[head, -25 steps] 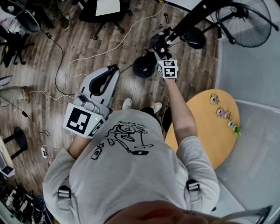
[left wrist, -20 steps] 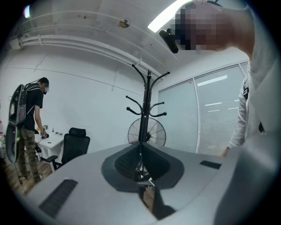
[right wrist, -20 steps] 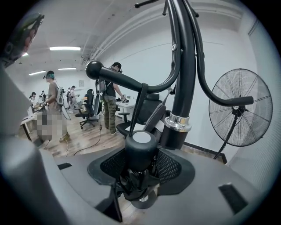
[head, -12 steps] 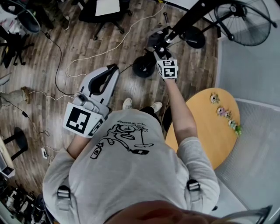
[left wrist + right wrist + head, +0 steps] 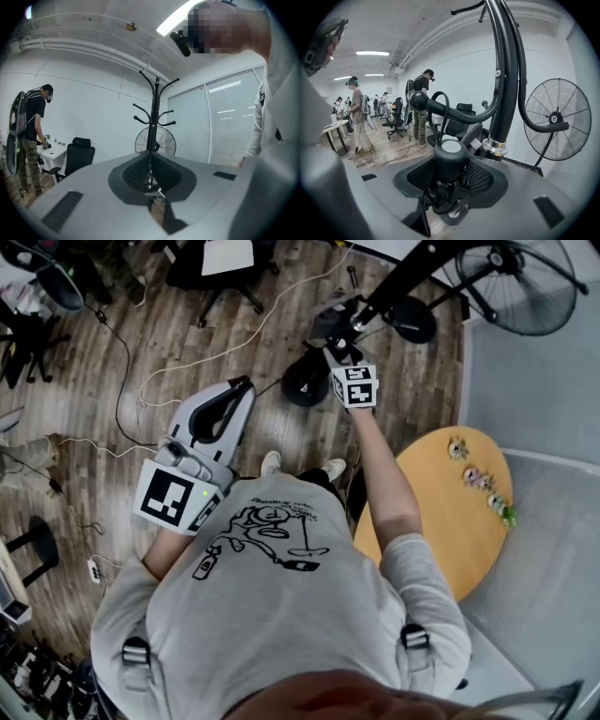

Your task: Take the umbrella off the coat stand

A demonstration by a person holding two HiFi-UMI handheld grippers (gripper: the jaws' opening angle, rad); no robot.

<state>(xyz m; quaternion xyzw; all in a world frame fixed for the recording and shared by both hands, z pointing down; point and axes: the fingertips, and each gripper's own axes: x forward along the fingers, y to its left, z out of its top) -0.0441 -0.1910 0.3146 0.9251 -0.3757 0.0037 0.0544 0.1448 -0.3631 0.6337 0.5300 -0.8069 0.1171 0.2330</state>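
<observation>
The black folded umbrella (image 5: 450, 165) sits between the pads of my right gripper (image 5: 451, 183), which is shut on its thick handle just below the grey end cap. Its wrist strap (image 5: 442, 112) loops over a ball-tipped hook (image 5: 419, 100) of the black coat stand (image 5: 506, 70). In the head view the right gripper (image 5: 339, 343) is stretched out to the stand's pole (image 5: 412, 268), above the round base (image 5: 305, 381). My left gripper (image 5: 225, 409) hangs back at the person's left side, level, pads together and holding nothing; in its own view the left gripper (image 5: 151, 185) faces the coat stand (image 5: 153, 122).
A round wooden table (image 5: 450, 521) with small figures (image 5: 483, 482) stands at the right. A standing fan (image 5: 525, 287) is behind the stand. Cables (image 5: 187, 362) cross the wooden floor, and an office chair (image 5: 225, 259) is at the top. Other people (image 5: 358, 117) stand farther off.
My right gripper has risen a little with the umbrella in it, drifting up the head view along the stand's pole. The left gripper has stayed where it was.
</observation>
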